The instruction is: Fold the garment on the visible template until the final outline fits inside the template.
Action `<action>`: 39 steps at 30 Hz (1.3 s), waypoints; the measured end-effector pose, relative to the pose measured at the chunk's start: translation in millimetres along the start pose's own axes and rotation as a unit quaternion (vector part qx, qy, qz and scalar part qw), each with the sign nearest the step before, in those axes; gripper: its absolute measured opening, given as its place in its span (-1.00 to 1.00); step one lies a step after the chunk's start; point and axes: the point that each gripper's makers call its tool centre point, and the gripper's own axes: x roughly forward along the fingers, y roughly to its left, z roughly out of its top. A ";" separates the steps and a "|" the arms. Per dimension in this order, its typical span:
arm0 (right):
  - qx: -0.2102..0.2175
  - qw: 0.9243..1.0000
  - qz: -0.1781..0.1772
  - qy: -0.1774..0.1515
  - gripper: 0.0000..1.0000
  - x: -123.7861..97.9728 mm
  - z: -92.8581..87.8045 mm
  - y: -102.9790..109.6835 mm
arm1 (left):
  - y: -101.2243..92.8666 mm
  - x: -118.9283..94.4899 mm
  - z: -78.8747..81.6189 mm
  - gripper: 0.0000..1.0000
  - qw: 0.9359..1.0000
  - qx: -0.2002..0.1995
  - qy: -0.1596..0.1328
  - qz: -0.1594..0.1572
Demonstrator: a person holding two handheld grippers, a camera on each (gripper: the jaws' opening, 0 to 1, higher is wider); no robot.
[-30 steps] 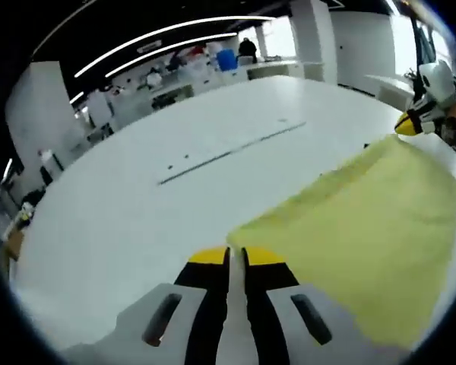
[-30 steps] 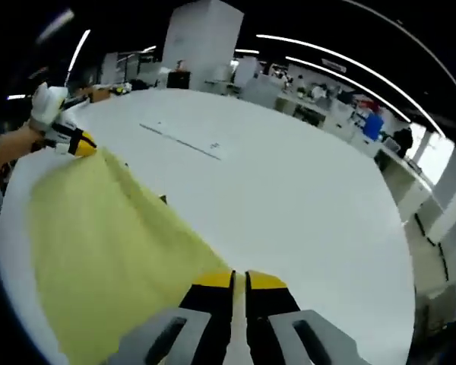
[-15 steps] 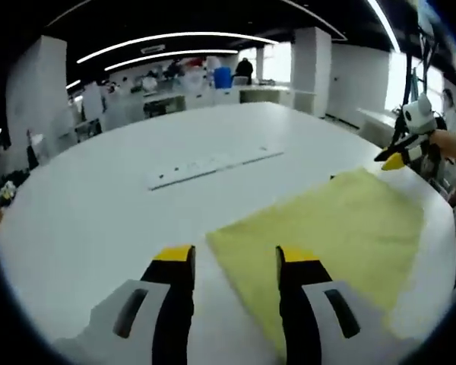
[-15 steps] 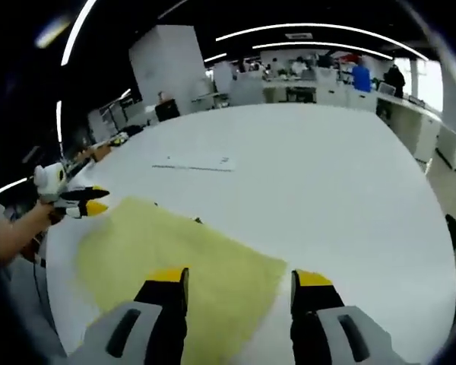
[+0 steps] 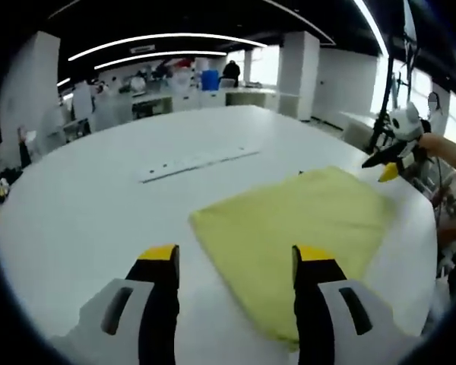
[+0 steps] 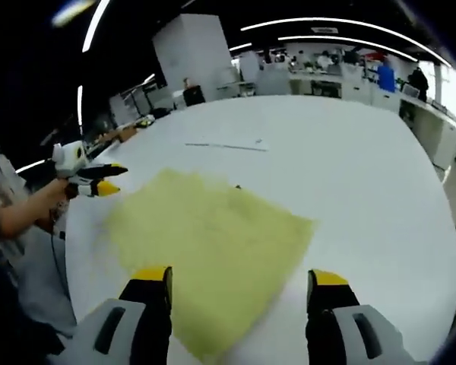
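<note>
A yellow folded garment [image 5: 292, 224] lies flat on the white table [image 5: 99, 205], roughly square in outline. In the left gripper view my left gripper [image 5: 232, 258] hovers open above its near corner, holding nothing. The right gripper [image 5: 384, 163] shows at the far right edge beyond the cloth, held by a hand. In the right gripper view the garment [image 6: 213, 243] spreads ahead of my open right gripper [image 6: 239, 277], and the left gripper [image 6: 99, 181] appears at the left with its jaws apart. A small dark mark [image 6: 237, 186] peeks out at the cloth's far edge.
A thin dark line with small marks [image 5: 194, 161] crosses the table beyond the garment, seen too as line [image 6: 228, 145]. Desks, shelves and a white pillar [image 6: 186, 53] stand in the background. The table edge [image 6: 68, 251] runs close at the left.
Both grippers, shut on the garment's corners a second ago, opened and let it drop flat. Since then they have pulled back and spread a little wider.
</note>
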 end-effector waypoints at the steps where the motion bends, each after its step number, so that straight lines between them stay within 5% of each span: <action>1: -0.002 1.000 0.004 0.003 0.42 -1.6 -3.7 2.4 | -4.2 -3.0 -2.6 0.16 1.000 -0.001 0.000 -0.007; 8: -0.038 0.998 0.039 0.026 0.35 -13.7 -31.5 19.4 | -16.2 -19.7 -20.3 0.17 1.000 -0.003 0.006 -0.025; 22: -0.064 0.996 0.045 0.033 -0.09 -23.0 -60.3 22.0 | -29.4 -43.6 -51.2 -0.17 0.999 -0.035 0.014 -0.033; 39: -0.125 0.991 0.038 0.040 -0.51 -23.6 -79.6 21.5 | -40.3 -42.5 -94.0 -0.56 0.994 -0.076 0.060 -0.048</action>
